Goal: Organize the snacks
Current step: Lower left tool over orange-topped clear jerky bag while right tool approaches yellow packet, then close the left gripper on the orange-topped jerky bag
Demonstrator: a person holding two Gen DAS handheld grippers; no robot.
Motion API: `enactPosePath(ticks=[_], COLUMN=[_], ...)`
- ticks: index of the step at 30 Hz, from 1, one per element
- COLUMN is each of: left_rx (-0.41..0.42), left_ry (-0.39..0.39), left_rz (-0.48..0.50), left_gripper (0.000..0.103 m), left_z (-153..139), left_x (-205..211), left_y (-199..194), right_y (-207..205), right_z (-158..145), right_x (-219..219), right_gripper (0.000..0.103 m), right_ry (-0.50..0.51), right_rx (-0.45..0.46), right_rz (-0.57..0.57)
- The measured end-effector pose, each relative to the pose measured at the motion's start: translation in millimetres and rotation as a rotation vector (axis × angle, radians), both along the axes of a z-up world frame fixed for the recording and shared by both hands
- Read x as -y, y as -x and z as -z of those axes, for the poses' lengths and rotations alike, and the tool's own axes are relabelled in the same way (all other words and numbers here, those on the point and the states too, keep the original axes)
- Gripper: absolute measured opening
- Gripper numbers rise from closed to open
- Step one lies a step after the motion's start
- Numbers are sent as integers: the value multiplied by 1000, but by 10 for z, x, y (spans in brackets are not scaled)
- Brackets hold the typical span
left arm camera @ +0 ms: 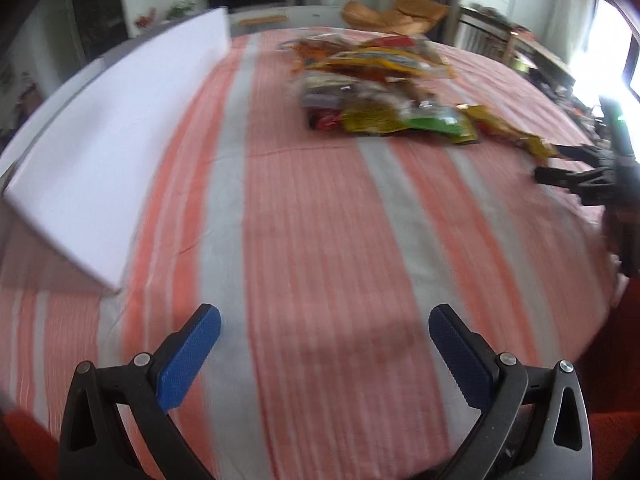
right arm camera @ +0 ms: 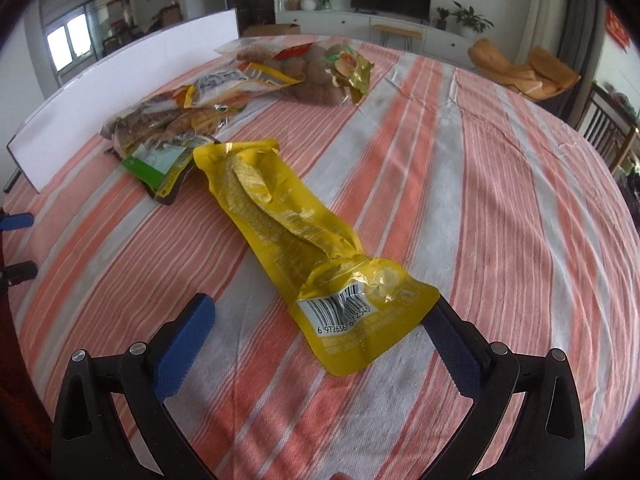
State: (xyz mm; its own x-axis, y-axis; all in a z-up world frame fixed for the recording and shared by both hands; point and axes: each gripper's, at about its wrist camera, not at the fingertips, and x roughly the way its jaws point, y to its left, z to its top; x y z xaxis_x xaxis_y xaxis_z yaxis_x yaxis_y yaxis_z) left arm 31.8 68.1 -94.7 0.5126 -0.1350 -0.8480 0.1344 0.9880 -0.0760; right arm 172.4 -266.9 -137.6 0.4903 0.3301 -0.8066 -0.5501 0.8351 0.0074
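So the yellow snack pouch [right arm camera: 296, 236] is lying flat on the striped tablecloth [right arm camera: 500, 200], running from the middle of the right wrist frame down toward the lower right, barcode end nearest the camera. Looks to me like the organizing has barely started: this one pouch sits apart from the others, while the rest of the snack pile [right arm camera: 192, 104] is a loose heap in the upper left of that frame, bags overlapping each other. Nothing is lined up or stacked that I can see, so pretty much the whole job is left.

The right gripper [right arm camera: 320, 320] is low over the cloth with its jaws spread wide, straddling the pouch's near end. The right finger seems to touch or sit just under the pouch's corner, and the left finger is well clear of it. It's not clamping anything.

The left gripper [left arm camera: 324, 328] hangs over bare cloth in the lower part of its own view, jaws wide apart too, holding nothing. That frame is blurry. The pile [left arm camera: 380, 92] sits up in its upper middle, and a white board [left arm camera: 120, 152] stands along the left edge.
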Motion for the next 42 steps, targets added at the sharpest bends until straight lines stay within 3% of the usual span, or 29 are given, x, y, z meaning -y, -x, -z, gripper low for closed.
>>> enactPosePath(ticks=[1, 3, 6, 8, 10, 14, 17, 19, 23, 24, 25, 29, 36, 40, 42], left_rx=[8, 56, 167, 162, 103, -40, -88, -104, -108, -114, -115, -117, -139, -150, -132], left_ry=[26, 8, -121, -195, -195, -12, -31, -91, -88, -72, -43, 39, 60, 143, 146], left_rz=[34, 117, 271, 303, 220, 26, -10, 2, 2, 1, 0, -6, -57, -73, -90], left_gripper=[103, 103, 103, 103, 103, 103, 103, 103, 101, 96, 82, 65, 62, 63, 67], left_z=[-81, -301, -585, -615, -580, -421, -275, -186, -178, -177, -183, -206, -241, -253, -267], left_x=[17, 116, 360, 457, 438, 247, 312, 409, 430, 415, 378, 184, -196, -435, -520], left_y=[-55, -211, -552, -916, -1320, -1814, -1930, -1931, -1960, -1961, -1957, -1936, -1486, -1100, -992], right_y=[-6, -35, -48, -46, -42, -38, -40, -39, -42, -42, -41, -42, -42, -42, -43], right_z=[-4, 3, 9, 8, 6, 4, 5, 6, 7, 7, 6, 4, 4, 5, 5], right_x=[-6, -14, -14, -16, -14, -14, -14, -12, -12, -15, -11, -16, -16, -13, -16], right_gripper=[103, 103, 103, 103, 103, 103, 103, 103, 103, 103, 103, 103, 103, 103, 103], right_ry=[1, 1, 1, 1, 1, 1, 1, 0, 0, 0, 1, 1, 1, 0, 0], right_rx=[1, 0, 0, 0, 0, 0, 0, 0, 0, 0, 0, 0, 0, 0, 0], right_rz=[2, 3, 2, 2, 2, 3, 3, 3, 3, 3, 3, 3, 3, 3, 3])
